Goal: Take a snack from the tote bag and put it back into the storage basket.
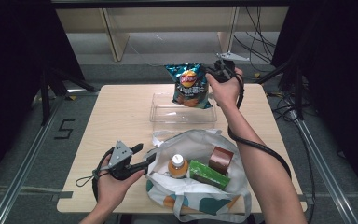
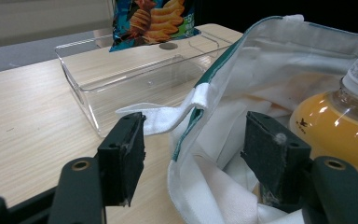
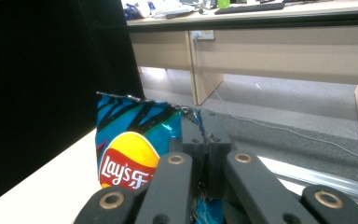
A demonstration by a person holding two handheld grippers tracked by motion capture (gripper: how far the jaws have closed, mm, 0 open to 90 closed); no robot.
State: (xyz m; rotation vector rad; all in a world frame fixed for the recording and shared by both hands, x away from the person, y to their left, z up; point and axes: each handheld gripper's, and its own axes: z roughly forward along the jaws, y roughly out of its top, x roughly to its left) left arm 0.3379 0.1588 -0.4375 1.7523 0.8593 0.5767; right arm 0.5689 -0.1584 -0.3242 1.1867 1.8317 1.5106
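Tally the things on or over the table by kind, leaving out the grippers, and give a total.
Chip bag: 1
Clear tray: 1
Tote: 1
Bottle: 1
Green box: 1
Brown box: 1
Total: 6

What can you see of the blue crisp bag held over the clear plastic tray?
The blue, glossy foil crisp bag carries a red-and-yellow Lay's logo and pictured crisps. It hangs upright, puffed and apparently unopened. The right gripper is shut on its crimped top edge at a corner. Its lower end sits at the far side of the clear plastic tray on the wooden table; whether it rests on the tray floor I cannot tell.
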